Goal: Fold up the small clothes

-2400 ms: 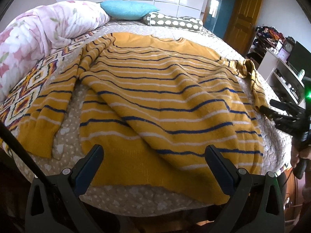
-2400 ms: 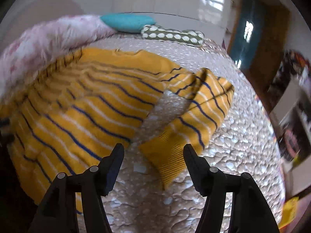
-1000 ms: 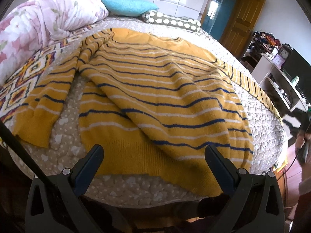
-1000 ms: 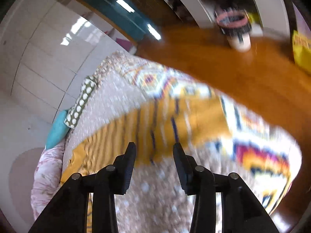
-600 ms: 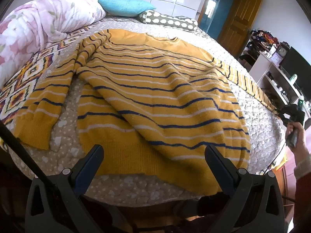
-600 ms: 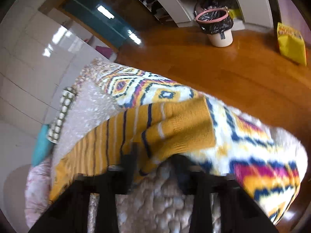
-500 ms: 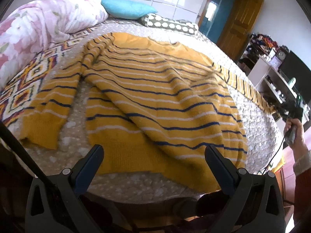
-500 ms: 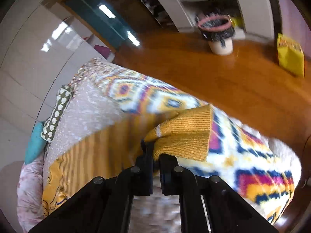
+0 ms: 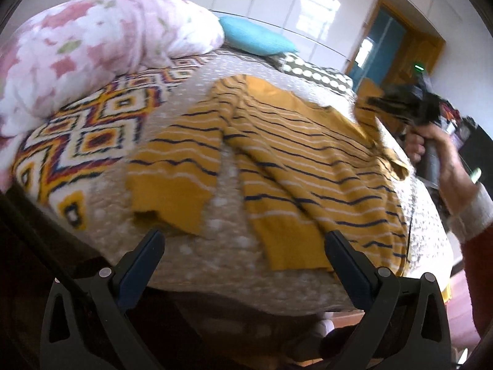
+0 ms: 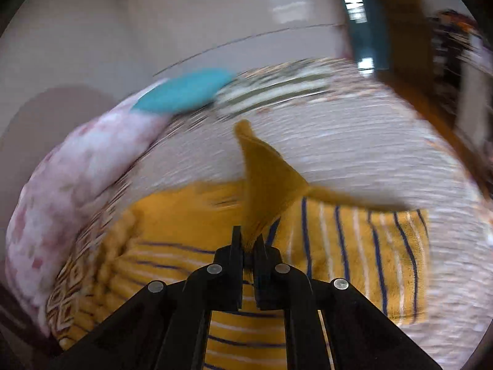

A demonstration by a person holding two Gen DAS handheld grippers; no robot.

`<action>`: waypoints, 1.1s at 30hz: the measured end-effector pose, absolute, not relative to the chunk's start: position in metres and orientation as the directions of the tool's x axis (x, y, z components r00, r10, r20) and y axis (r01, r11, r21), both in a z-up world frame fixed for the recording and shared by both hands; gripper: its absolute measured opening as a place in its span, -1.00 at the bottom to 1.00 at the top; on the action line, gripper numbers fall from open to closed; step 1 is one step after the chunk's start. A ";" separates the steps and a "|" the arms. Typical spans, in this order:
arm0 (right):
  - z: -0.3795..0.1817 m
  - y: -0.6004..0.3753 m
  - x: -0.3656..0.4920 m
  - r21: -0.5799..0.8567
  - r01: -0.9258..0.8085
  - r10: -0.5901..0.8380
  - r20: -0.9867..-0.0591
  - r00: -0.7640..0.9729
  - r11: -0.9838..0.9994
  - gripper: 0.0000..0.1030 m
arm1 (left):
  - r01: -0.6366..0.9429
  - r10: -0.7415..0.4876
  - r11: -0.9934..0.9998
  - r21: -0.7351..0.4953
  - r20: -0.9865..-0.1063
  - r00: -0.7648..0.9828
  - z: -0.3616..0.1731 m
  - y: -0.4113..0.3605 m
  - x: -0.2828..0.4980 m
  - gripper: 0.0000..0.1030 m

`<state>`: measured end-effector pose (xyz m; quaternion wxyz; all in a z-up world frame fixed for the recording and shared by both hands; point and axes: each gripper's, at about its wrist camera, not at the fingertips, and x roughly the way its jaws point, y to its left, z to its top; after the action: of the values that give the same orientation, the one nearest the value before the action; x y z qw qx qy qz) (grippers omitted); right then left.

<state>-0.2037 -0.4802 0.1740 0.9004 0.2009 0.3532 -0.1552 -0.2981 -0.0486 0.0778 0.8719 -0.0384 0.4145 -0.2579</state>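
Observation:
A yellow sweater with navy and white stripes (image 9: 302, 166) lies spread on the bed. Its left sleeve (image 9: 175, 169) lies flat beside the body. My left gripper (image 9: 243, 246) is open and empty, hovering at the bed's near edge in front of the sleeve cuff and hem. My right gripper (image 10: 248, 240) is shut on the right sleeve's cuff (image 10: 265, 178) and holds it lifted over the sweater body (image 10: 191, 234). In the left wrist view the right gripper (image 9: 374, 103) is above the sweater's right shoulder with the sleeve hanging from it.
A pink floral quilt (image 9: 77, 49) is piled at the bed's left. A teal pillow (image 9: 255, 38) and a dotted pillow (image 9: 317, 72) lie at the head. A patterned blanket (image 9: 92, 129) lies under the sweater's left side. A wooden door (image 9: 409, 55) stands beyond the bed.
My right gripper closed on the right sleeve's cuff at the bed's right edge and has carried it up and over the sweater. My left gripper has swung left toward the left sleeve.

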 end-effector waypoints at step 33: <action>0.074 -0.202 -0.176 0.369 -0.221 0.429 -0.798 0.422 0.903 -0.11 | 0.088 -0.308 0.937 -0.338 -0.681 0.664 0.075 0.088 -0.269 1.00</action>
<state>-0.1759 -0.2018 0.0743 0.8369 0.1039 0.5011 0.1943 -0.2686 0.0884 0.0748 0.9015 -0.1393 0.3947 -0.1098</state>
